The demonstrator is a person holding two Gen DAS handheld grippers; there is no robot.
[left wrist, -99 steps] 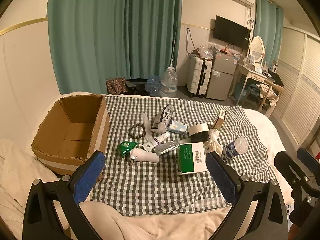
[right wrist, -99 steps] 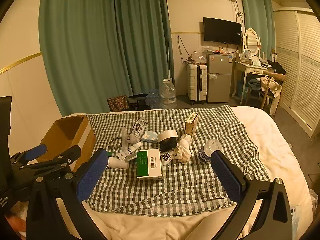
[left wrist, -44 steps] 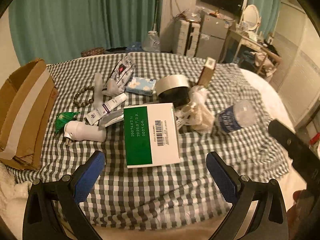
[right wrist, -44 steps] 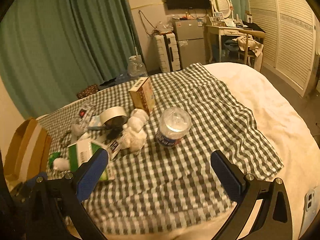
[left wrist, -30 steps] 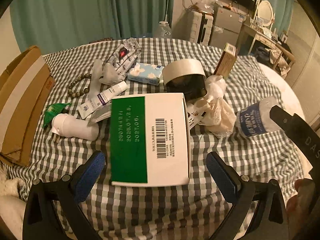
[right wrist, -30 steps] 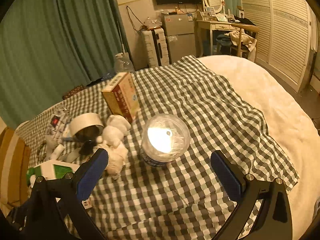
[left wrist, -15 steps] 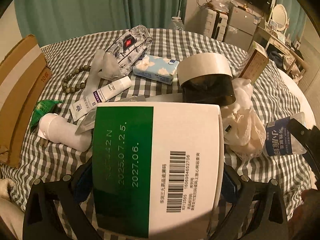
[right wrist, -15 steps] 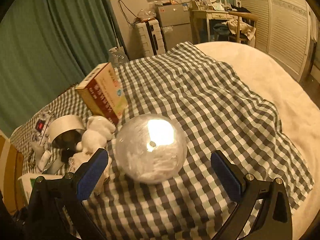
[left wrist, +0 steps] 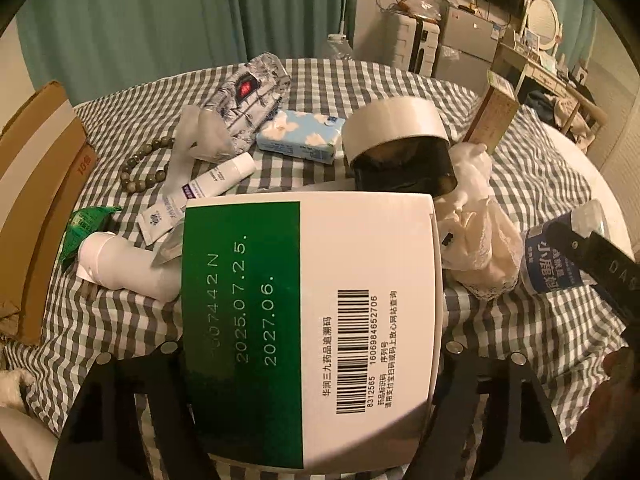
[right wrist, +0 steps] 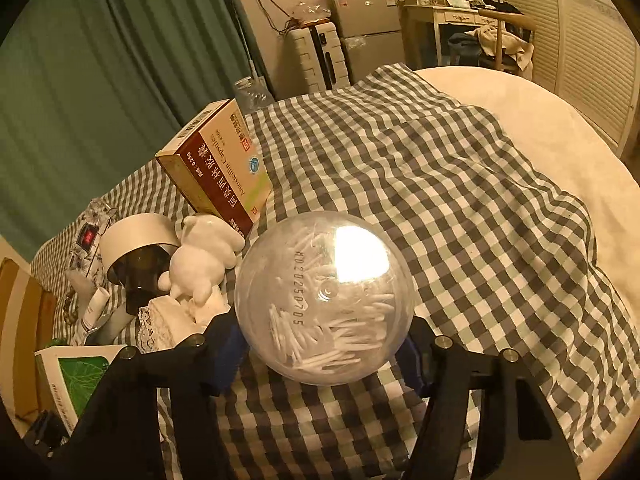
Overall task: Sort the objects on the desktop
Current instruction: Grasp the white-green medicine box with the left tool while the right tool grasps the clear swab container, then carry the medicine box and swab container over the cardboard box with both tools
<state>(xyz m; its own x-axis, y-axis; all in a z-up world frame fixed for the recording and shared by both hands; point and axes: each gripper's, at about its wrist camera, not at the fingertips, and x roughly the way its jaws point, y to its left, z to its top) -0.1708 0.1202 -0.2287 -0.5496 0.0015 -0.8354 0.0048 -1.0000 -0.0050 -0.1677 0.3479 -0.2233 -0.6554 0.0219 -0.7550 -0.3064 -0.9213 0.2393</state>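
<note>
Green-and-white box: the box fills the near centre of the left wrist view, lying flat on the checked cloth, its long axis running straight away from the camera.
Left gripper: the left gripper straddles the near end of the box, one finger against each long side; it looks pressed onto the box, though the pads themselves are hidden behind it.
Clear jar: a jar of white sticks lies on its side, its round clear end facing the right wrist camera, its axis pointing away along the fingers.
Right gripper: the right gripper has its blue pads at the jar's left and right flanks and appears to pinch it.
Carton: a brown carton stands at the far left edge of the cloth, well apart from both grippers.
Key relation: the carton lies to the left of the box and much farther left of the jar, so the left hand is the nearer one; I judge it the likely drop place.
Clutter: a tape roll, white figurine, tissue pack, tube and bead bracelet lie beyond the box.
Risk: a leftward sweep with the box passes over a white bottle just beside it.
</note>
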